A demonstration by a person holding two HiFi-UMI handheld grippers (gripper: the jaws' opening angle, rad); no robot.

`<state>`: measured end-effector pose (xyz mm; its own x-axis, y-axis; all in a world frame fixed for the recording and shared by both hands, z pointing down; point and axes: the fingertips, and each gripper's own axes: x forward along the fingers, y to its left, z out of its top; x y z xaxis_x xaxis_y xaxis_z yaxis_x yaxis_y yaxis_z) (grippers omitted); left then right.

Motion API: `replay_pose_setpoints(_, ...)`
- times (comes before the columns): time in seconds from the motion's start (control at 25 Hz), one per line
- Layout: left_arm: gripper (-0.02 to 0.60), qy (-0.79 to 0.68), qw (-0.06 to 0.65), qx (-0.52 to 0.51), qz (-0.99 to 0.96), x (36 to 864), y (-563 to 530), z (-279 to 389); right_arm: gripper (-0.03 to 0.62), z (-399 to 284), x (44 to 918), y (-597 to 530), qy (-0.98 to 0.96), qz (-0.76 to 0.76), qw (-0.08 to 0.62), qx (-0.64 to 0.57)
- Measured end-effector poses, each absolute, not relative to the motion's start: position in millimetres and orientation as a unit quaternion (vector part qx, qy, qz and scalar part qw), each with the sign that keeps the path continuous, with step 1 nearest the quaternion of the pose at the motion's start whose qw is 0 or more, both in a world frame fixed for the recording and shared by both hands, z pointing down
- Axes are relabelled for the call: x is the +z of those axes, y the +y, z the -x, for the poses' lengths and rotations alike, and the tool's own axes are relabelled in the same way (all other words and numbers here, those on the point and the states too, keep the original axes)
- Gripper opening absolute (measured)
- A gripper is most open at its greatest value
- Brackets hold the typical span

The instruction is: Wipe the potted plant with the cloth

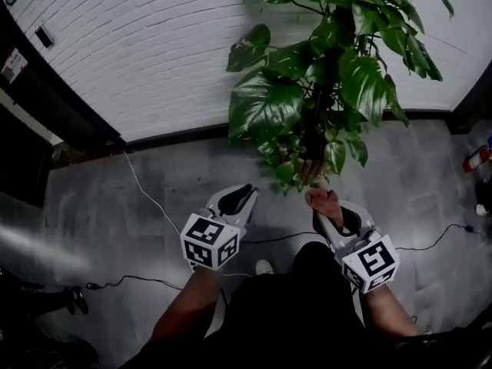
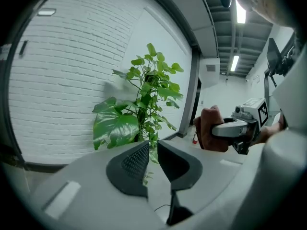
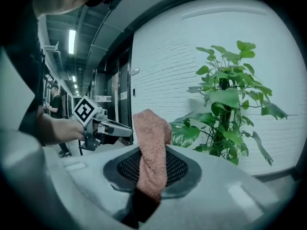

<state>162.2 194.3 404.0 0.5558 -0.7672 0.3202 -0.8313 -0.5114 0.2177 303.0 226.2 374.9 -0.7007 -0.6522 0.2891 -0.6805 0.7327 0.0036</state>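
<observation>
The potted plant [image 1: 307, 83] with broad green leaves stands on the grey floor against the white brick wall; its pot is hidden under the foliage. My right gripper [image 1: 329, 208] is shut on a pinkish-brown cloth [image 1: 323, 198], just short of the lowest leaves. In the right gripper view the cloth [image 3: 152, 143] stands up between the jaws of the right gripper [image 3: 153, 150], with the plant [image 3: 225, 114] beyond. My left gripper [image 1: 244, 191] hangs to the left of the plant, its jaws a narrow gap apart with nothing between them [image 2: 152, 145]. The plant [image 2: 144, 109] lies ahead of it.
Thin cables [image 1: 146, 194] run across the floor [image 1: 154, 221] between the wall [image 1: 154, 52] and my feet. A red fire extinguisher [image 1: 477, 158] lies at the right edge. A dark door frame [image 1: 46, 91] borders the wall at the left. A person [image 3: 55, 104] stands far down the corridor.
</observation>
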Motion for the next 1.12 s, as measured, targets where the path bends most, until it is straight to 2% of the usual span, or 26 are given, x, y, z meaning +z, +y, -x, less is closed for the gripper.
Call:
replay_pose_setpoints(0.24, 0.114, -0.444, 0.236, 0.033, -0.864, 421, 138, -147, 0.069, -284, 375, 175, -0.919, -0.365, 0.143, 0.032)
replay_pose_setpoints(0.44, 0.168, -0.436, 0.328, -0.015, -0.838, 463, 77, -142, 0.069, -274, 382, 120, -0.926, -0.355, 0.127, 0.033)
replay_pose_setpoints(0.68, 0.232, -0.471, 0.319, 0.038, -0.822, 525, 18, -134, 0.069, -261, 395, 60, -0.937, -0.326, 0.119, 0.043)
replay_pose_setpoints(0.8, 0.298, -0.479, 0.329, 0.026, -0.813, 541, -4, -130, 0.069, -251, 402, 42, -0.944, -0.304, 0.126, 0.037)
replay_pose_setpoints(1.12, 0.336, -0.465, 0.319, 0.017, -0.826, 534, -42, -138, 0.069, -248, 411, 8, -0.942, -0.301, 0.140, 0.046)
